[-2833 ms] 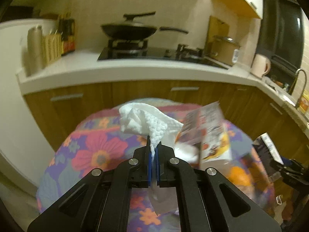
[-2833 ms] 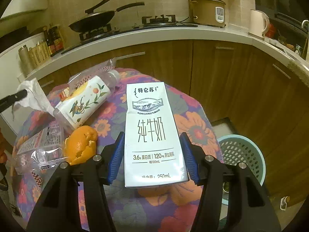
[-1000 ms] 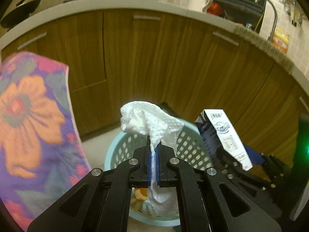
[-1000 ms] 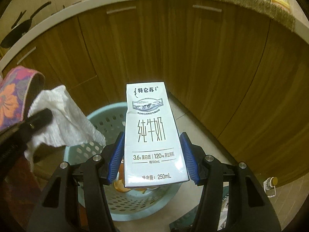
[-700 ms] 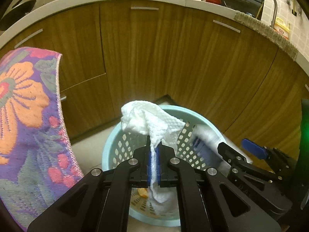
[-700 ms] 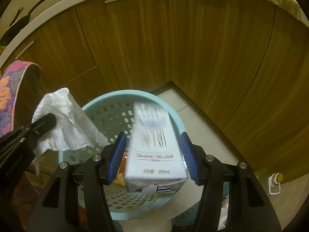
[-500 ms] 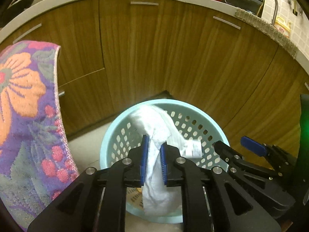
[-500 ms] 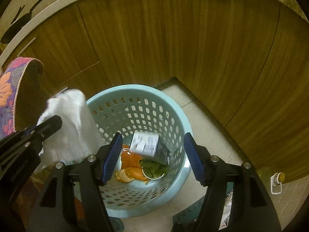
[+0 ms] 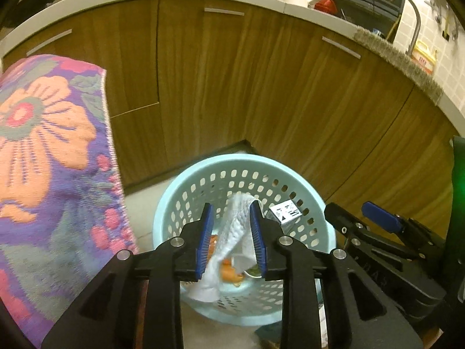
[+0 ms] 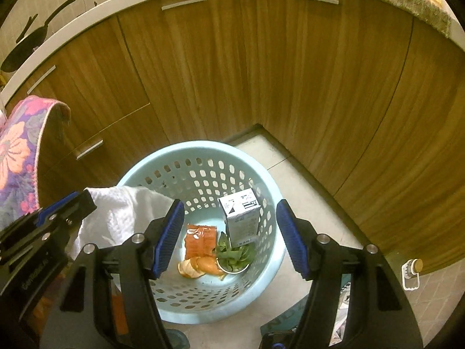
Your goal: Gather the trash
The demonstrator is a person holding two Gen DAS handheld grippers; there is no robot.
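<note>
While the jaws of the left gripper (image 9: 231, 226) are opening above the round pale-blue perforated plastic basket (image 10: 151, 168), a crumpled white paper towel (image 9: 235, 229) is seen hanging between its blue pads, draped against the right-hand pad and no longer pinched. In the right wrist view the same towel (image 10: 125, 212) is shown over the basket's left rim, beside the left gripper (image 10: 66, 206). The right gripper (image 10: 229, 232) is held with its jaws wide apart and nothing between them, directly over the basket. Inside the basket, a white rectangular milk carton (image 10: 241, 218) is found upright against the far wall, with green leaves (image 10: 235, 254) at its foot, an orange printed wrapper (image 10: 201, 240) to their left, and curled orange peel (image 10: 197, 266) nearest the camera. The basket is set on a pale tiled floor (image 10: 290, 174) in the corner of brown wooden cabinets (image 10: 232, 58). A purple floral cloth (image 9: 43, 151) is seen at the left edge.
</note>
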